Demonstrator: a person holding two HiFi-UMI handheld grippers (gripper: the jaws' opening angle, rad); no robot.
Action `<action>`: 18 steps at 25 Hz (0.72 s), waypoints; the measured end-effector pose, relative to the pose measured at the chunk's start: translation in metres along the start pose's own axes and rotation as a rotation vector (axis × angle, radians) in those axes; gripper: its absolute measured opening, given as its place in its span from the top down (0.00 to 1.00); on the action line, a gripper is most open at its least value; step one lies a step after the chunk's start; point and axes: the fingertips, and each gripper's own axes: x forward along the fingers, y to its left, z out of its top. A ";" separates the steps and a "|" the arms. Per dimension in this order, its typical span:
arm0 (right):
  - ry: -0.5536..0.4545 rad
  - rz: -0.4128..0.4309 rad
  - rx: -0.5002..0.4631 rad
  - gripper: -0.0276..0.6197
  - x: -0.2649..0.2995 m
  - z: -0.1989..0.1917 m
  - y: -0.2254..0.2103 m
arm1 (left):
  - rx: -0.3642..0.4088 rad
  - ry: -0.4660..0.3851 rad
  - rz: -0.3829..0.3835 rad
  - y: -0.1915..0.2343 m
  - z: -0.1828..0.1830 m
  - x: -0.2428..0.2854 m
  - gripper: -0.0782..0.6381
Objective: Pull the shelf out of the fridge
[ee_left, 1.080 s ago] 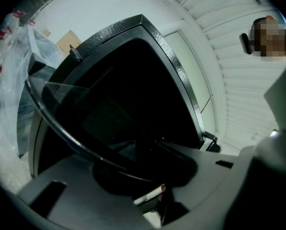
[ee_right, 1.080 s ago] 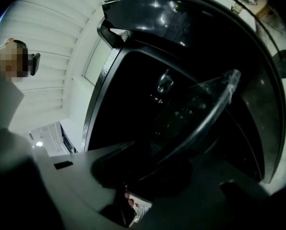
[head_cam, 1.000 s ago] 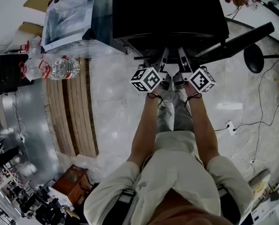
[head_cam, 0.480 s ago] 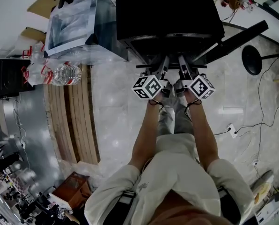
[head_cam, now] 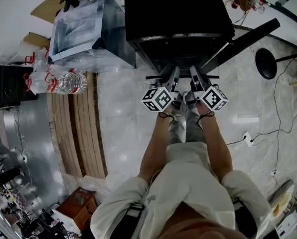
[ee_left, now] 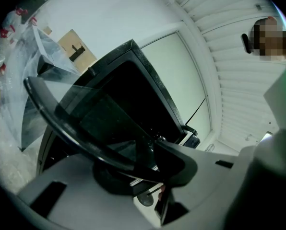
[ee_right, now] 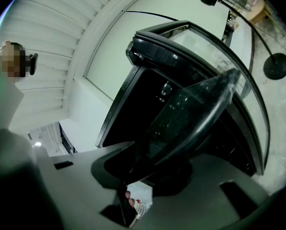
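The black fridge (head_cam: 178, 9) stands open at the top of the head view, its door (head_cam: 248, 36) swung out to the right. A glass shelf with a black rim (head_cam: 153, 76) juts out of the front, level. My left gripper (head_cam: 172, 76) and right gripper (head_cam: 194, 76) sit side by side on the shelf's front rim, both shut on it. In the left gripper view the curved rim (ee_left: 71, 133) runs into my left gripper (ee_left: 150, 163). The right gripper view shows the rim (ee_right: 205, 114) pinched in my right gripper (ee_right: 142, 170), with the dark fridge interior behind.
A plastic-wrapped box (head_cam: 83, 24) stands left of the fridge. A pack of water bottles (head_cam: 59, 79) lies on a wooden pallet (head_cam: 76, 126). At the right are a round stand base (head_cam: 265, 62) and a power strip (head_cam: 245, 135) with cables on the tiled floor.
Both grippers have drawn back toward the person together with the shelf's front rim, so more of the shelf sticks out of the fridge.
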 end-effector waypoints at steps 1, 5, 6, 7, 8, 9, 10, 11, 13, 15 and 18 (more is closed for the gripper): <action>0.001 0.000 -0.002 0.81 -0.003 -0.001 0.001 | 0.001 0.001 -0.003 -0.002 -0.001 -0.003 0.71; 0.001 0.002 -0.001 0.81 -0.013 -0.005 0.006 | 0.002 0.007 -0.013 -0.007 -0.004 -0.013 0.71; 0.000 0.002 0.000 0.81 -0.015 -0.006 0.007 | 0.000 0.008 -0.014 -0.008 -0.005 -0.015 0.71; 0.000 0.001 0.001 0.81 -0.018 -0.007 0.007 | -0.002 0.008 -0.016 -0.009 -0.006 -0.017 0.71; 0.000 0.000 0.002 0.81 -0.020 -0.008 0.007 | -0.004 0.008 -0.017 -0.010 -0.007 -0.019 0.71; 0.001 -0.001 0.002 0.81 -0.023 -0.009 0.008 | -0.005 0.008 -0.019 -0.011 -0.007 -0.021 0.71; 0.000 -0.001 0.002 0.81 -0.025 -0.009 0.009 | -0.005 0.008 -0.021 -0.012 -0.008 -0.023 0.71; 0.000 0.000 0.002 0.81 -0.027 -0.009 0.011 | -0.004 0.008 -0.023 -0.013 -0.008 -0.025 0.71; -0.002 -0.001 0.002 0.81 -0.031 -0.011 0.014 | -0.003 0.010 -0.027 -0.016 -0.009 -0.030 0.71; -0.002 0.000 0.004 0.81 -0.036 -0.013 0.016 | -0.004 0.011 -0.031 -0.017 -0.010 -0.035 0.71; -0.009 0.006 0.018 0.82 -0.042 -0.015 0.021 | 0.002 0.014 -0.036 -0.021 -0.011 -0.041 0.71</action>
